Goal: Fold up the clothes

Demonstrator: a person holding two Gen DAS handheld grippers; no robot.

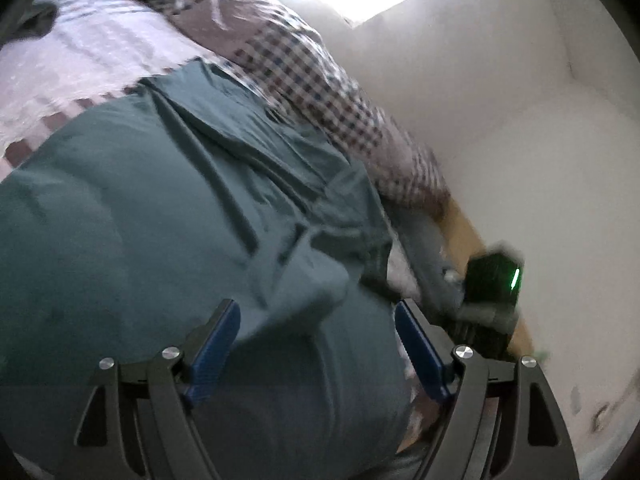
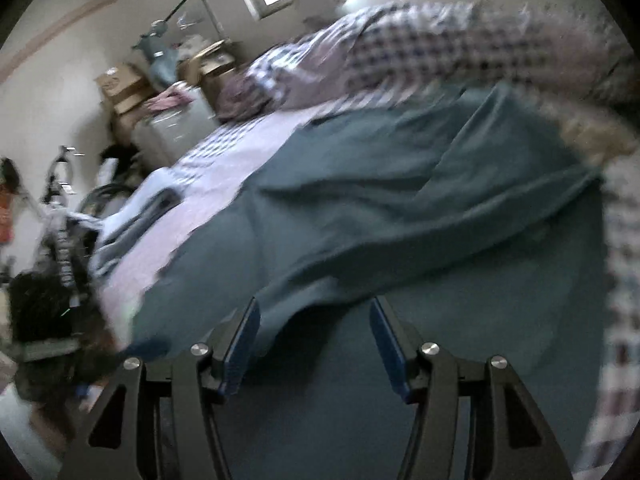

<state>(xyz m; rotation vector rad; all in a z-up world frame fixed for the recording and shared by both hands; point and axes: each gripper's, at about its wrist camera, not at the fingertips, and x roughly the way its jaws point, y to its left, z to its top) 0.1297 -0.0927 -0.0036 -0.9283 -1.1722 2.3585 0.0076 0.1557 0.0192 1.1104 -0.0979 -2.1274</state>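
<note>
A dark teal garment [image 1: 168, 208] lies spread over a bed with a pale pink sheet [image 1: 80, 56]. It has long creases and a folded flap across its middle. My left gripper [image 1: 318, 316] is open just above the cloth, blue pads wide apart, with nothing pinched. The other gripper [image 1: 492, 284], a black body with a green light, shows at the garment's right edge. In the right wrist view the same teal garment [image 2: 400, 208] fills the centre. My right gripper [image 2: 316, 320] is open over a raised fold of it, jaws apart. Both views are motion-blurred.
A checked quilt [image 1: 304, 76] bunches along the bed's far side and wraps the far end [image 2: 440, 48]. A light blue garment [image 2: 136, 208] lies near the bed's left edge. Cardboard boxes [image 2: 120, 88], a bicycle [image 2: 60, 184] and a dark bag [image 2: 44, 304] crowd the floor. A white wall [image 1: 520, 140] is close.
</note>
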